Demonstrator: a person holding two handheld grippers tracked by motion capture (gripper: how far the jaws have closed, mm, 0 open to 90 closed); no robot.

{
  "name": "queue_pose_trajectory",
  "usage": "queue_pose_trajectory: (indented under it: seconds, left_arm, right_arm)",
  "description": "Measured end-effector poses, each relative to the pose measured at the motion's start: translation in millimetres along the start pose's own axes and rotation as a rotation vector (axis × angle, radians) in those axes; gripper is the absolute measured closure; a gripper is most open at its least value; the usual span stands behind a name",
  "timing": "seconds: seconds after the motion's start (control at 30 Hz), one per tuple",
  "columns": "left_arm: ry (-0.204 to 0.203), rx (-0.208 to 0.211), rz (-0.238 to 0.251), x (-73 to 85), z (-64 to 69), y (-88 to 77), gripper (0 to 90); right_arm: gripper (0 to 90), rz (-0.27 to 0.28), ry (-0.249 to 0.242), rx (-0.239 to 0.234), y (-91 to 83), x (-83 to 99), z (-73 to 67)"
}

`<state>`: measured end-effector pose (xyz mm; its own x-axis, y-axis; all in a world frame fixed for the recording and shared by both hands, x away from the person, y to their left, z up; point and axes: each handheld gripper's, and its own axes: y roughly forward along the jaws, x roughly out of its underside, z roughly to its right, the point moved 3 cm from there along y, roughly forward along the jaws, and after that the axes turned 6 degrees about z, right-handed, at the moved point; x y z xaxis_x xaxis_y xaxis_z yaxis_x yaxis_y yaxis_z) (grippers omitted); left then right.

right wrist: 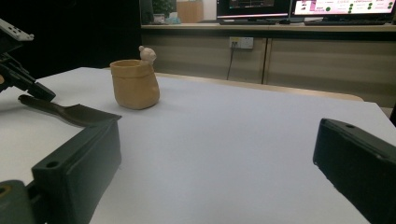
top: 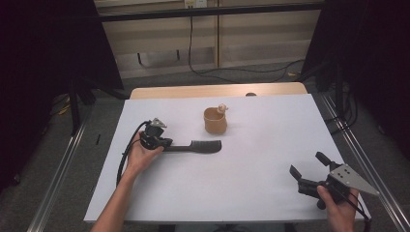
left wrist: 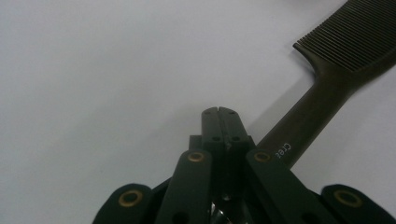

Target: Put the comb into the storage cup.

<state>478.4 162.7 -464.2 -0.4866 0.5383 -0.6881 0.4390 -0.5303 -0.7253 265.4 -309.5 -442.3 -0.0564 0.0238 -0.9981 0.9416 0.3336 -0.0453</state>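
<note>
White sheeting covers the table (top: 251, 193), with grey floor and cables beyond. On it lies a long dark plastic comb (top: 196, 146), its handle end by the left gripper (top: 167, 143); the left gripper view shows those jaws pressed together beside the handle, not on it. Grasping looks like the step in hand: the jaws must part and straddle the handle. Just beyond stands a tan pouch-shaped pot with a small bear figure (top: 215, 121), near the teeth. The right gripper (top: 305, 169) hangs agape, well apart.
</note>
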Motion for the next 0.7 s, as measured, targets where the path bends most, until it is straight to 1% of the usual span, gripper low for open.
queue_pose_trajectory:
  seconds: [0.07, 0.4, 0.63, 0.7]
  left_arm:
    - [0.007, 0.000, -0.002, -0.1, 0.0, -0.3, 90.0]
    - [0.001, 0.011, -0.007, 1.1, -0.1, -1.6, 90.0]
    - [0.003, 0.020, -0.015, 1.4, 0.3, -2.5, 90.0]
    - [0.010, 0.022, -0.020, 1.5, 0.2, -3.0, 90.0]
  right_arm:
    - [0.2, 0.000, 0.001, 0.000, -0.1, 0.0, 0.1]
    - [0.2, 0.002, 0.002, 0.001, -0.4, -0.3, 0.2]
    - [0.2, 0.001, 0.003, 0.001, -0.3, -0.2, 0.1]
    - [0.2, 0.001, 0.001, 0.002, -0.2, -0.1, 0.3]
